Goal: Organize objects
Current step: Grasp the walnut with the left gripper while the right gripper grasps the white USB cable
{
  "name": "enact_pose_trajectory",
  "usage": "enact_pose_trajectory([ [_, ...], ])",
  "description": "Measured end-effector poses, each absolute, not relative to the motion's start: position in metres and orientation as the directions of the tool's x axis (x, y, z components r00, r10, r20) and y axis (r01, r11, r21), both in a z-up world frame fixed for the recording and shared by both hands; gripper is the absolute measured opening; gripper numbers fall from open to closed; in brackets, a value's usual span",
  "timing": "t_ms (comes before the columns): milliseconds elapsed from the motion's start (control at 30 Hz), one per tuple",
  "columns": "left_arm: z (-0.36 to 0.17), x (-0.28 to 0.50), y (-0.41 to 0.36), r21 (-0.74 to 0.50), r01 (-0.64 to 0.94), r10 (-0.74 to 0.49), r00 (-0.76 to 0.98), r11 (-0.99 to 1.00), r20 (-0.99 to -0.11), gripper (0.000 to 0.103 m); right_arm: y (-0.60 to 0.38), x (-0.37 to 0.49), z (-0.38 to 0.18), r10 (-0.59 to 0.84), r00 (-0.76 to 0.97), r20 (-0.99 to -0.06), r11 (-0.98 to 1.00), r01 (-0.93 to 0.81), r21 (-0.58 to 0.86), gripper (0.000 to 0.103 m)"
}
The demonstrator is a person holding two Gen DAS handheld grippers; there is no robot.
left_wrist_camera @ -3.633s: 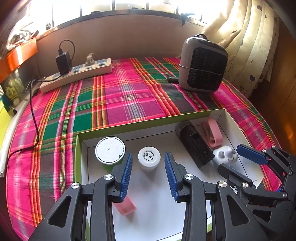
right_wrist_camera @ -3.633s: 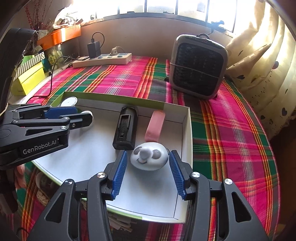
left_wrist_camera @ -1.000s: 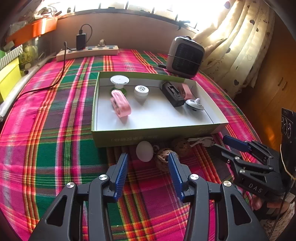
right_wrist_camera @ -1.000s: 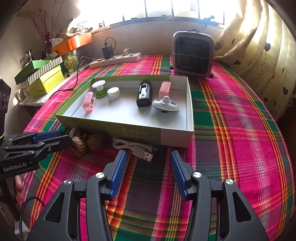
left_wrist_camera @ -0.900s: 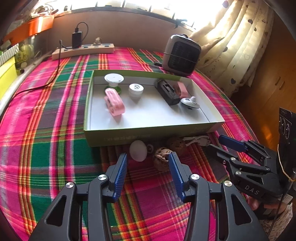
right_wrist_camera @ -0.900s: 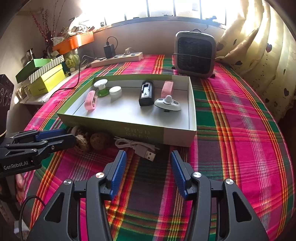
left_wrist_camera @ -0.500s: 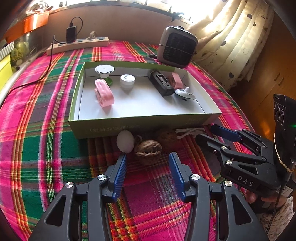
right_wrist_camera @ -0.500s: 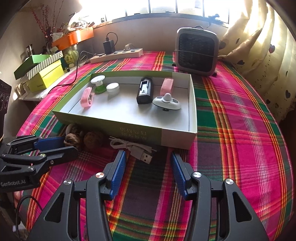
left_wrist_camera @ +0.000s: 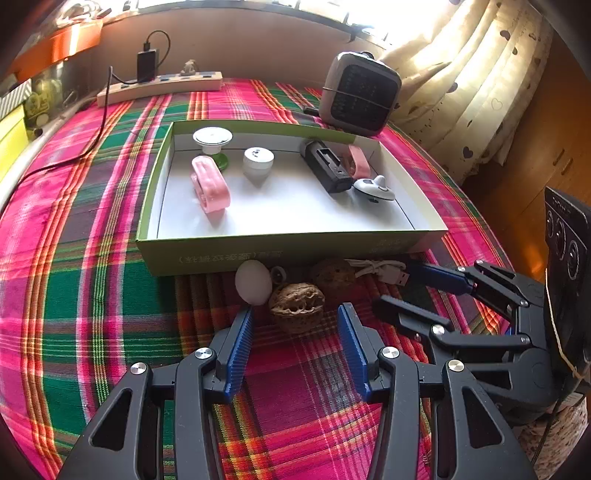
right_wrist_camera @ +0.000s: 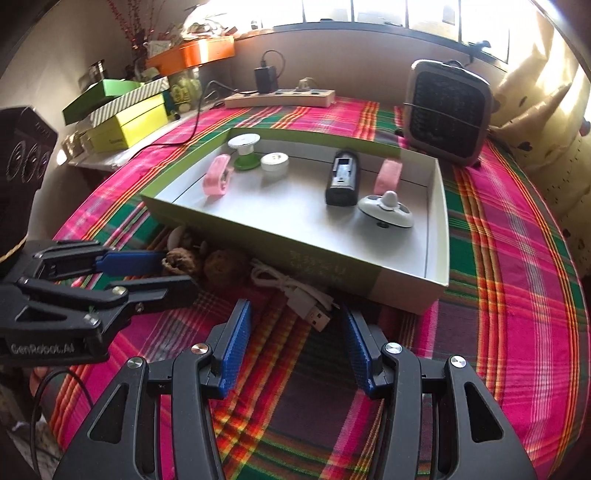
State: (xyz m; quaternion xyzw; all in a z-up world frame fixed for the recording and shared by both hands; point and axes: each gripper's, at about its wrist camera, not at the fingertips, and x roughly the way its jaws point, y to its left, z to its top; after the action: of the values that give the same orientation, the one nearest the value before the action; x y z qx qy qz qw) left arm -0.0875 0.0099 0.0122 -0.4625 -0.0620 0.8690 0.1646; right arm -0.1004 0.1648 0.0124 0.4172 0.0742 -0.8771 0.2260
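Both grippers have come down toward the things in front of the box. Left gripper [left_wrist_camera: 295, 325], jaws spread, has a walnut [left_wrist_camera: 296, 305] just ahead between its tips, an egg [left_wrist_camera: 253, 281] beside. Right gripper [right_wrist_camera: 295, 325], also spread, faces the USB cable [right_wrist_camera: 295, 291]. Beyond, the box [left_wrist_camera: 295, 245] holds a pink clip [left_wrist_camera: 209, 188], jar [left_wrist_camera: 258, 161] and black case [left_wrist_camera: 328, 169].

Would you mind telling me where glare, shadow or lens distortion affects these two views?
Left wrist view: the window is blown out white, the curtain glows, and the box casts shadow over the walnut and egg. Right wrist view: the window again overexposes, the USB cable lies in box shadow, and fisheye bending curves the tablecloth stripes.
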Motion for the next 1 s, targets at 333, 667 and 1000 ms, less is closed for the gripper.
enact_pose_trajectory([
  [333, 0.012, -0.087, 0.005, -0.253, -0.216, 0.331, -0.523, -0.943, -0.786, 0.045, 0.168, -0.098, 0.018, -0.347, -0.566, -0.747, -0.877, 0.478, 0.046, 0.05],
  [667, 0.012, -0.089, 0.011, -0.242, -0.223, 0.325, -0.52, -0.944, -0.79, 0.045, 0.158, -0.111, 0.013, -0.316, -0.557, -0.768, -0.861, 0.509, -0.015, 0.05],
  [1000, 0.011, -0.093, 0.014, -0.239, -0.22, 0.321, -0.52, -0.946, -0.791, 0.045, 0.154, -0.111, 0.009, -0.326, -0.539, -0.777, -0.847, 0.532, -0.014, 0.036],
])
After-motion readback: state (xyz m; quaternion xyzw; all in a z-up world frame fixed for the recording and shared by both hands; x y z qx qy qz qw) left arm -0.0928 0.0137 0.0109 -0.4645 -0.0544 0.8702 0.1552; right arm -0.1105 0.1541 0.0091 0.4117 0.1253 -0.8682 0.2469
